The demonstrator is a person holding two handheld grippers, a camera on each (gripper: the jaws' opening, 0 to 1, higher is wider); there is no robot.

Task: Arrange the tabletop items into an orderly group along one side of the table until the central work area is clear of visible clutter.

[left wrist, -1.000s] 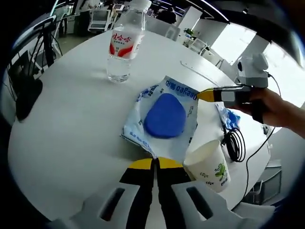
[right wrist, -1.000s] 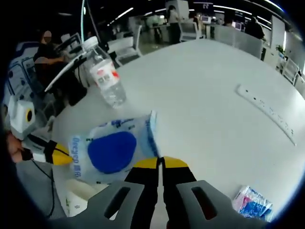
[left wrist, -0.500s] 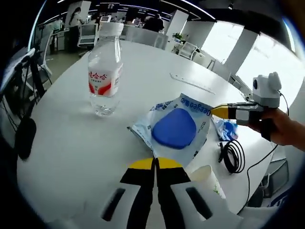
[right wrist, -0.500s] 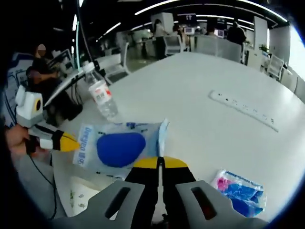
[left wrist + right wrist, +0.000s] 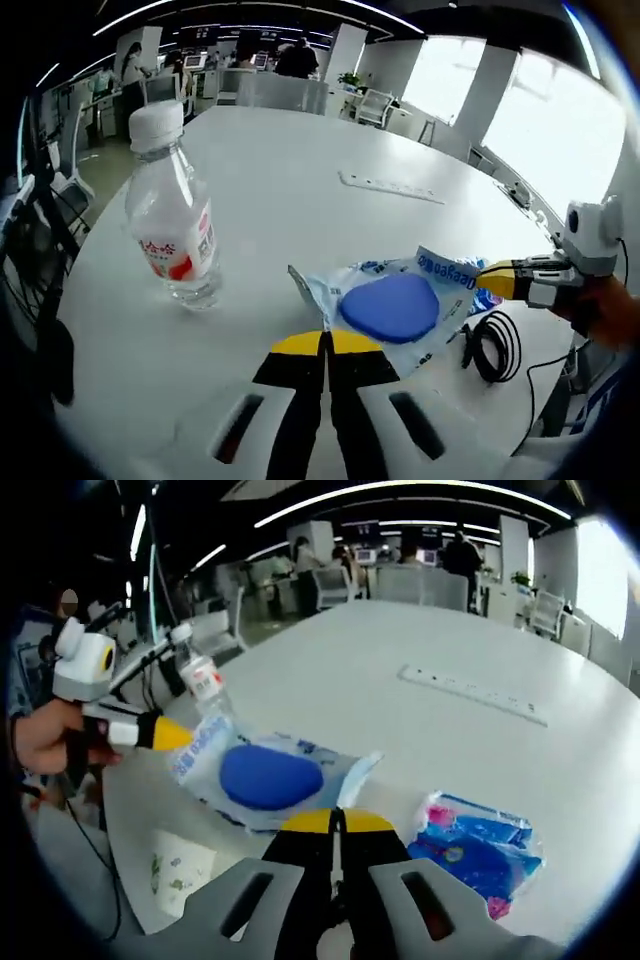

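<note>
Both our tongs grip the bag: left tongs (image 5: 325, 343) at one edge, right tongs (image 5: 334, 823) opposite. The bag (image 5: 395, 308) hangs above the counter (image 5: 300, 210), near a bottle (image 5: 172, 228).

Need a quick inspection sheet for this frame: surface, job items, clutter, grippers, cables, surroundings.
Surface: white round table, mostly bare toward the far side.
Job's things: water bottle upright; clear packet with a blue pad lying flat; blue and pink packet flat beside it; paper cup near the table edge.
Clutter: white power strip lying farther out on the table.
Grippers: left gripper jaws closed together at the near edge of the clear packet; right gripper jaws closed, tips at the packet's other edge.
Cables: black coiled cable on the table by the clear packet.
Surroundings: open office, chairs, desks, people in the background.
</note>
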